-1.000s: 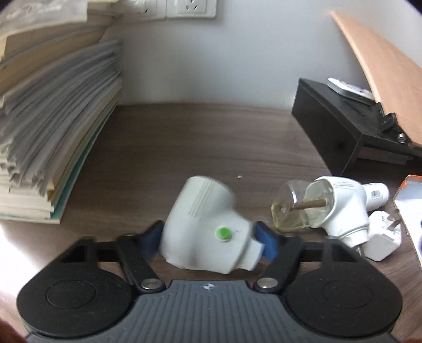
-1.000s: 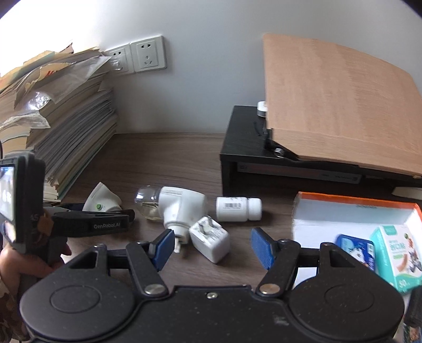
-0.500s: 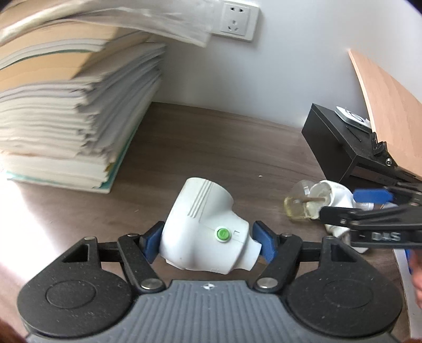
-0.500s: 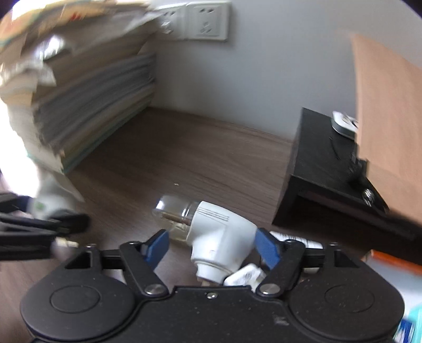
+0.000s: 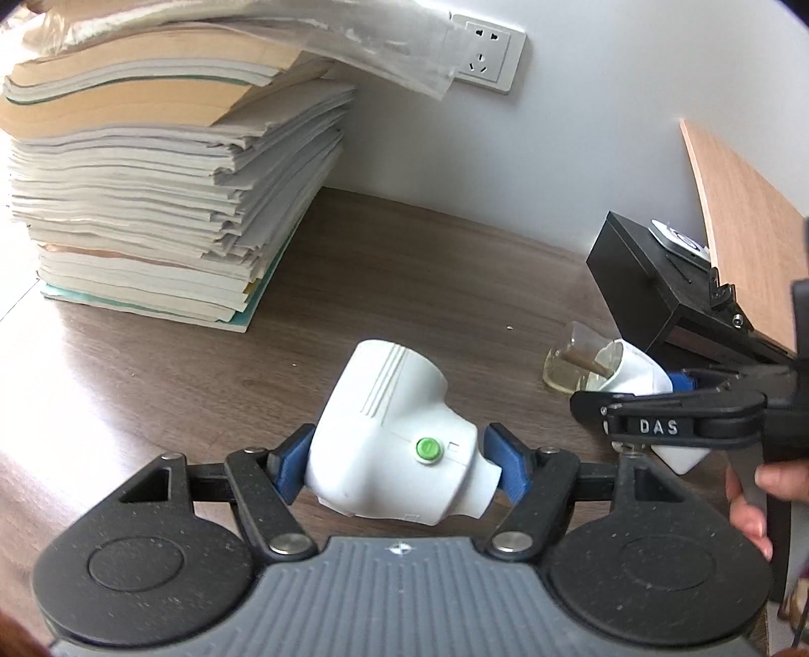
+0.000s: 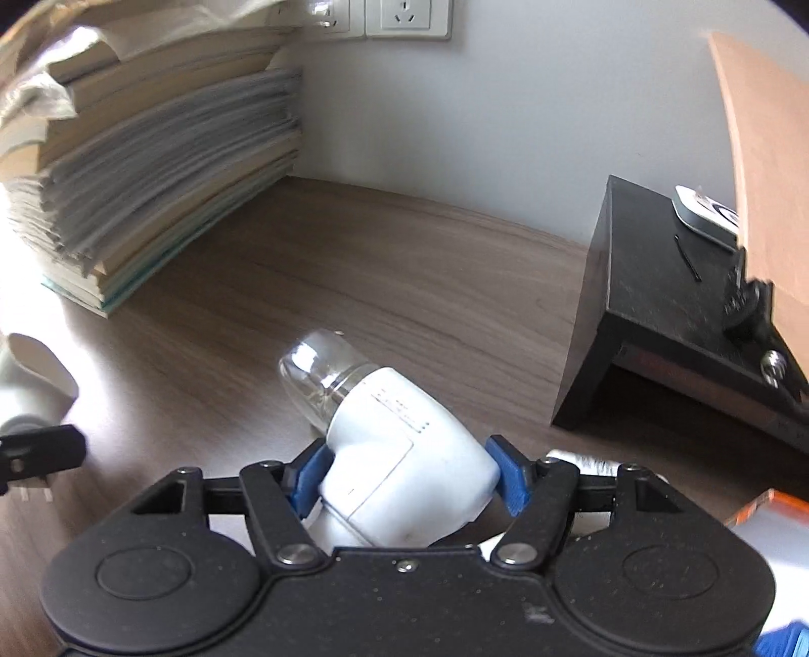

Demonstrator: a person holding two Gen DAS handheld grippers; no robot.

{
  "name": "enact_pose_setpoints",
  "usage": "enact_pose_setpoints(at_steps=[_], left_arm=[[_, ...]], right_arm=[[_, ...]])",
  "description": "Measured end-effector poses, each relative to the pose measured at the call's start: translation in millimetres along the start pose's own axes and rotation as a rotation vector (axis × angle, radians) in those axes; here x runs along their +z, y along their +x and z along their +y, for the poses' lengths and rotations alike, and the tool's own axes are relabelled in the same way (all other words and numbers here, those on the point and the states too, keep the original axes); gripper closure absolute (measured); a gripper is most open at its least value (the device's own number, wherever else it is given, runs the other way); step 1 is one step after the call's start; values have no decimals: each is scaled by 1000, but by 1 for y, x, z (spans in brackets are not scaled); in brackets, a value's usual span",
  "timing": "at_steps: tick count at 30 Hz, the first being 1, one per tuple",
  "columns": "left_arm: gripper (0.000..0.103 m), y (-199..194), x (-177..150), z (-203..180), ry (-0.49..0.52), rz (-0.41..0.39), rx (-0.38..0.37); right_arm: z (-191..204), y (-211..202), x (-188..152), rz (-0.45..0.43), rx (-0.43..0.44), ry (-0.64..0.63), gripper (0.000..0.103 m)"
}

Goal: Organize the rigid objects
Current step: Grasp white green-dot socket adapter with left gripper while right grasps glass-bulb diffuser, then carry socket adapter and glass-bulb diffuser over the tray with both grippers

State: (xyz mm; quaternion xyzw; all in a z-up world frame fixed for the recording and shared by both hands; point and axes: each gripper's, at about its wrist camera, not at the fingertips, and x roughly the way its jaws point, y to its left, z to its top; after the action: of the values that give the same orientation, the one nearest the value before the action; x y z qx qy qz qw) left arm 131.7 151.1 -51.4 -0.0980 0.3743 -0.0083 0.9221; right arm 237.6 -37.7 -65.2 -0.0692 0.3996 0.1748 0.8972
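Note:
My left gripper (image 5: 399,462) is shut on a white plug-in heater with a green button (image 5: 399,444), held above the dark wooden table (image 5: 404,283). My right gripper (image 6: 407,477) has its blue pads against both sides of a second white plug-in heater with a clear liquid bottle (image 6: 399,455). That heater and bottle (image 5: 601,369) also show in the left wrist view, behind the right gripper's black finger (image 5: 667,409). The left gripper's white heater shows at the left edge of the right wrist view (image 6: 30,374).
A tall stack of papers and books (image 5: 151,192) stands at the left against the wall. A black stand (image 6: 672,303) with a leaning wooden board (image 6: 758,167) is at the right. Wall sockets (image 6: 404,17) are behind. An orange-edged box corner (image 6: 773,505) lies at the right.
My left gripper has lifted the green-button heater off the table. My right gripper moved left to the bottle heater and closed its pads onto it.

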Motion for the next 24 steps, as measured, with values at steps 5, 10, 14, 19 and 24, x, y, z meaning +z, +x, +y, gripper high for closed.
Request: enact_pose_setpoints(at_steps=[5,10,14,19,24], left_arm=[[30,-7,0,-8,4,-6,-4],[30,-21,-2,-26,18,-23,-12],[30,-36,-7,-48,41,-33,-26],[30,-53,-18,-84,89,-36,-47],[30,-71,-35,-126,130,-33,-89]], right_arm=[[6,-35,-5,-69,19,35,23],[2,-80,-9,-135,33,74,23],[-4,-118,-19,-159,17,103,23],[-24,-162,-47,-161,-39,154,23],[-53,-206,-83,-160,-105,217,23]])
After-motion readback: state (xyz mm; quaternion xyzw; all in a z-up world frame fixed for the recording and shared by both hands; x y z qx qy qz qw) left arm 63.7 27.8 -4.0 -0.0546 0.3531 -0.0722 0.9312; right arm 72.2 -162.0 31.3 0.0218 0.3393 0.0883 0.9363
